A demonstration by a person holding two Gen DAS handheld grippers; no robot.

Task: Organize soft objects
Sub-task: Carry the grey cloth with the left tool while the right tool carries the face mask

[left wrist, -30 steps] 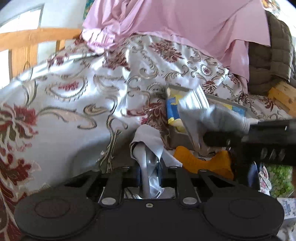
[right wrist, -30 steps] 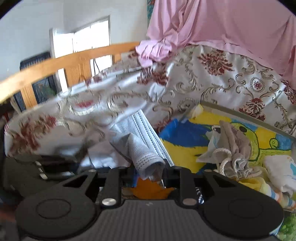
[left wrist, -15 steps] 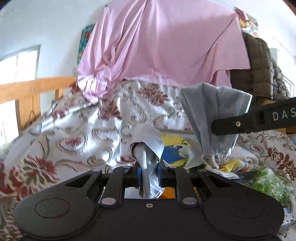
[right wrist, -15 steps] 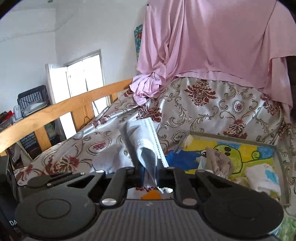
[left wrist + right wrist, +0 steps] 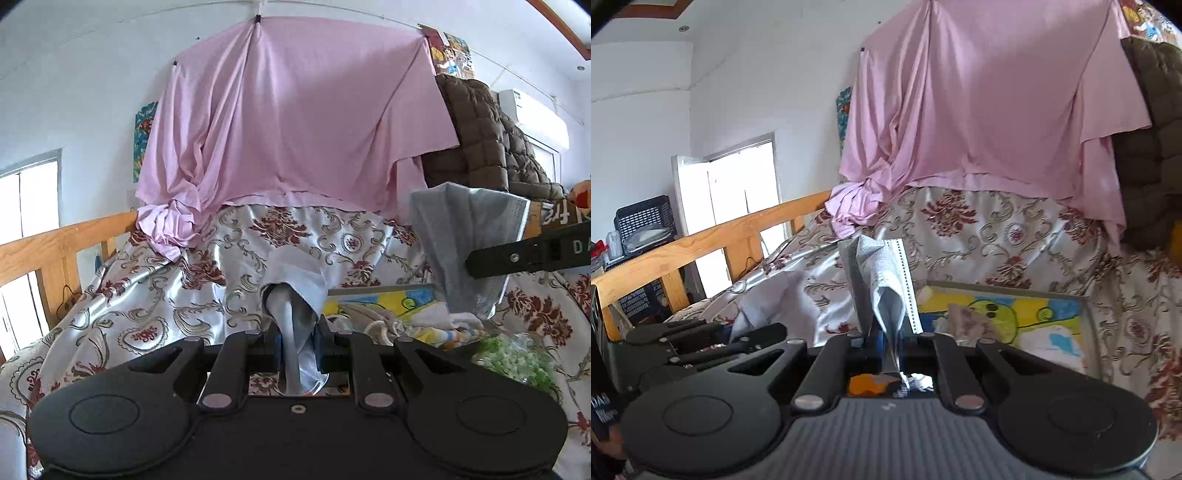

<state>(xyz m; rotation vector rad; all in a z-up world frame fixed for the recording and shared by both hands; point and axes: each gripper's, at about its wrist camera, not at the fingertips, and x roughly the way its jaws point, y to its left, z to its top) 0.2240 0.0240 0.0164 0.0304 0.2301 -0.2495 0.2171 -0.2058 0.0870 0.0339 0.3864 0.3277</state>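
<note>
Grey mask (image 5: 463,251) pinched thinly between the closed right gripper (image 5: 891,341); left gripper (image 5: 297,341) clamps its other end; tugging apart risks slipping

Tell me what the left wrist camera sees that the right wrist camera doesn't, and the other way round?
Only the left view shows the air conditioner and the green-speckled bag. Only the right view shows the bright doorway and the black crate. Both show the pink sheet, the flowered bedspread, the wooden rail, the cartoon tray, and a grey face mask pinched by each hand-held gripper: left, right.
</note>
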